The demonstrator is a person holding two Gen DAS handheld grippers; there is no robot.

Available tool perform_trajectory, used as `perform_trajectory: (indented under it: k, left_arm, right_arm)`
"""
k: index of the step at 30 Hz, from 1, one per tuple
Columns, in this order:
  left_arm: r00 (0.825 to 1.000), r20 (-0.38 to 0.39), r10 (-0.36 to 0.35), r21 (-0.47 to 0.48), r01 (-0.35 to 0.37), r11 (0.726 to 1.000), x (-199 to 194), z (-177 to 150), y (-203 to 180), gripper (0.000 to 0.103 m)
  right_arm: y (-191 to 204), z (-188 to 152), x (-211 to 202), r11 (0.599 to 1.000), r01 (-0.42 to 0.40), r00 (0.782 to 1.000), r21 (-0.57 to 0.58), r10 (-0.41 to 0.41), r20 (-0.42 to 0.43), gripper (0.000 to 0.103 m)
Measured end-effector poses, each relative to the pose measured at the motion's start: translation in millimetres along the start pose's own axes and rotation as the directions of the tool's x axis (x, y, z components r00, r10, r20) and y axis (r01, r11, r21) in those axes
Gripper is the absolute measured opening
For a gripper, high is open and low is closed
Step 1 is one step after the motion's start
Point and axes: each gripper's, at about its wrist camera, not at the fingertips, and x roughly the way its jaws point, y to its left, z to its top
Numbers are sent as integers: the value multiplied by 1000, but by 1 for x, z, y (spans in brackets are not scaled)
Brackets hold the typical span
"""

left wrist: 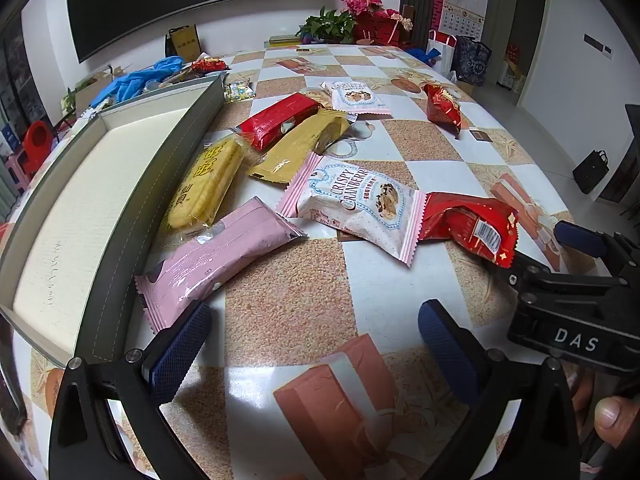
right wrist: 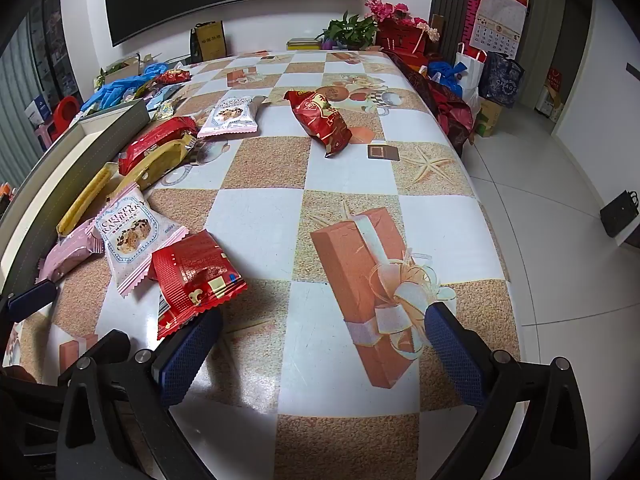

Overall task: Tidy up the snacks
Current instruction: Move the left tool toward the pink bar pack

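Note:
Several snack packets lie on the checkered table beside a long grey tray [left wrist: 120, 216] with a cream inside. My left gripper [left wrist: 316, 344] is open and empty, low over the table; its left finger is just by a pink packet [left wrist: 212, 260]. Further out lie a yellow cracker pack [left wrist: 208, 184], a cranberry packet [left wrist: 356, 200], a mustard packet [left wrist: 300, 148] and red packets [left wrist: 472, 228]. My right gripper [right wrist: 324, 344] is open and empty, its left finger beside the near red packet [right wrist: 192, 276]. The right gripper also shows in the left wrist view [left wrist: 580, 280].
Blue gloves [left wrist: 136, 80] and clutter lie behind the tray. A second cranberry packet [right wrist: 232, 116] and a red packet [right wrist: 324, 120] lie mid-table. Plants and a red box [right wrist: 400, 36] stand at the far end. The table's right edge [right wrist: 492, 216] drops to a tiled floor with bags.

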Motion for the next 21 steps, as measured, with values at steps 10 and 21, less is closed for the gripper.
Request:
perform_trajectory:
  k: [10, 21]
  left_arm:
    - [1000, 0, -1, -1, 1, 1000, 0, 0, 0, 103]
    - [999, -2, -35, 44, 35, 998, -2, -2, 5, 103]
  right_arm:
    - [0, 0, 0, 1000, 1, 1000, 0, -1, 0, 102]
    - [2, 0, -1, 1000, -3, 1000, -5, 2, -1, 102]
